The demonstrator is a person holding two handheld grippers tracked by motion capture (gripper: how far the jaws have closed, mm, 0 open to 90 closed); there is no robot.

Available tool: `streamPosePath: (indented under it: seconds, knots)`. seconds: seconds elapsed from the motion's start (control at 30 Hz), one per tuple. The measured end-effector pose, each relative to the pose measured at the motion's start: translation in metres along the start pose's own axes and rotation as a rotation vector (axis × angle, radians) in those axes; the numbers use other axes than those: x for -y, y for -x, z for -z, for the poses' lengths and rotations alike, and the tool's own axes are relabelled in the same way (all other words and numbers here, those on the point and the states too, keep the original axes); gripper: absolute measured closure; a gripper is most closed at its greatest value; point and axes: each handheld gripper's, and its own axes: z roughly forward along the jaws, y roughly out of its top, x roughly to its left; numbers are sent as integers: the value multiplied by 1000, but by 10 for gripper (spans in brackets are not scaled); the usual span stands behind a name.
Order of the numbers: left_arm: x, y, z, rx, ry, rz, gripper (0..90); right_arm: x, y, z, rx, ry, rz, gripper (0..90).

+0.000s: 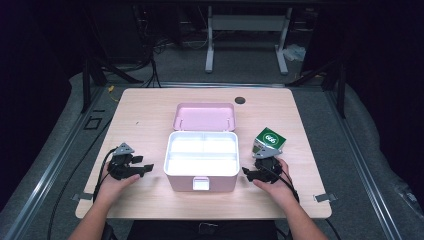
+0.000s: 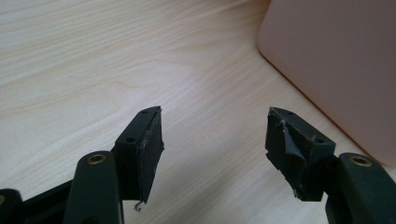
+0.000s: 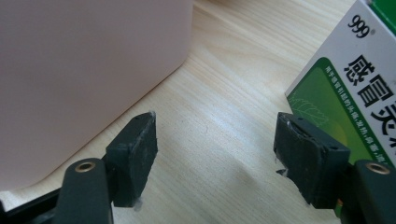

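The green-and-white medicine carton is standing on the wooden table just right of the open pink storage box, with the right gripper resting beside it, jaws parted and gripping nothing. The left gripper is lying left of the box, jaws likewise apart and empty. Nothing is being lifted yet; the next move likely calls for bringing the right jaws around the carton.

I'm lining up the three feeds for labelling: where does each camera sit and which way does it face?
High view: above the person's side, looking forward and down on the table; forearms, both hands show.
Left gripper view: rides the left gripper, along its jaws over bare wood.
Right gripper view: rides the right gripper, beside the green-and-white box.
Shared: the pink case.
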Motion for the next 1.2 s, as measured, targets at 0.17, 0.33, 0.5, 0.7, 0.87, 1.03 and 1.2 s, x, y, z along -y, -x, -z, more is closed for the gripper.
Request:
streamPosePath:
  seconds: [0.17, 0.33, 0.5, 0.7, 0.87, 1.03, 1.2]
  knots:
    - [-2, 3, 5, 2, 2, -8, 419, -2, -1, 5, -9, -9, 11, 314]
    - [-3, 5, 10, 7, -4, -23, 434, -2, 0, 9, -16, -5, 10, 329]
    - [-5, 7, 13, 22, 13, -27, 457, -3, 2, 11, -18, -21, 23, 371]
    - [-9, 9, 16, 23, 15, -45, 464, -5, 1, 16, -18, -12, 39, 389]
    - [-16, 11, 23, 30, 36, -47, 464, -9, 2, 23, -17, 19, 40, 389]
    - [-28, 18, 30, 49, 33, -70, 510, -11, 4, 28, -25, 34, 35, 389]
    - [-49, 28, 43, 58, 19, -153, 533, -10, 4, 30, -24, 31, 33, 388]
